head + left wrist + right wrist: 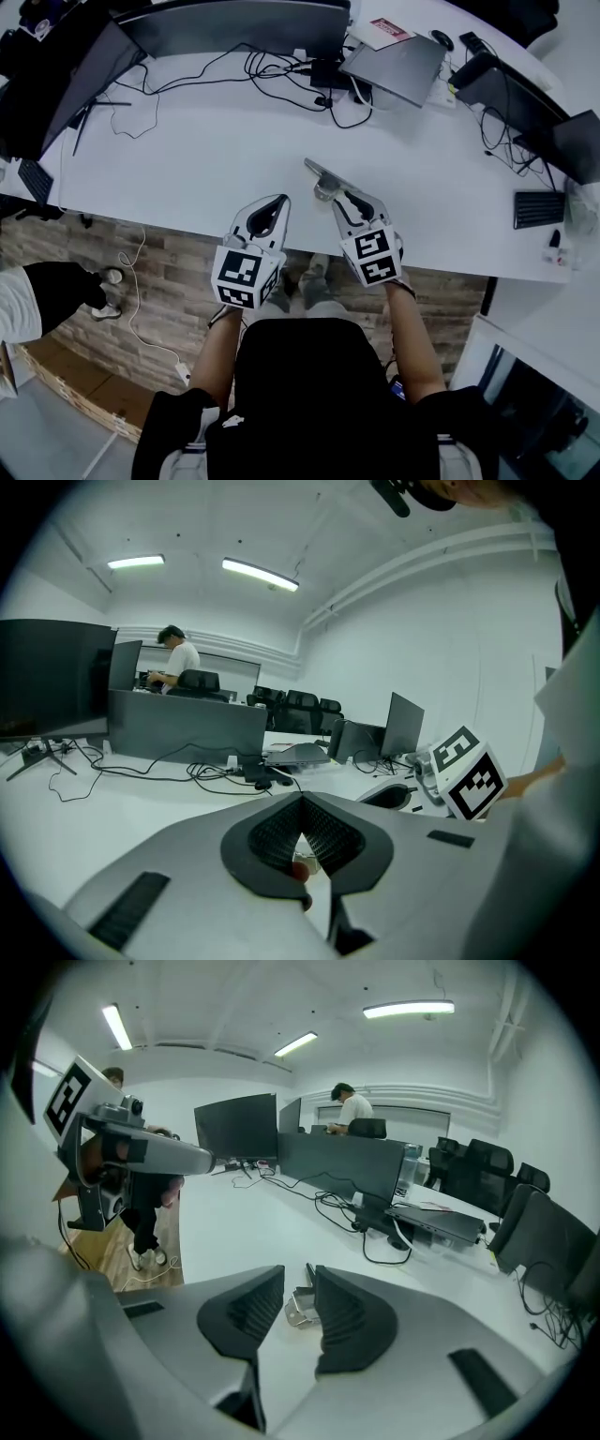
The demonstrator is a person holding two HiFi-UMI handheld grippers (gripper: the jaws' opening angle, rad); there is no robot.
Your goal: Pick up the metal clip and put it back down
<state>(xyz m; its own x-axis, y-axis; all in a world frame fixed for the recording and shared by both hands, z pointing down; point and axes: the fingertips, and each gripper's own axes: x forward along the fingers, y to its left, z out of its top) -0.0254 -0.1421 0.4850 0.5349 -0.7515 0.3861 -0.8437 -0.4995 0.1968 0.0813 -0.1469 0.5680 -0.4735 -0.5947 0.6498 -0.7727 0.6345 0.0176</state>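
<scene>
Two tongs: we see left tongs (280, 200) together, right tongs (340, 195) apart by the clip (322, 178), its long axis running up-left across the table (187, 159).

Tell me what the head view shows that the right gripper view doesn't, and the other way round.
Only the head view: both grippers from above, left gripper shut beside the right gripper, plus the keyboard. Only the right gripper view: its jaws apart with the metal clip seen in the gap between them. Both: the metal clip, white table, laptop.
</scene>
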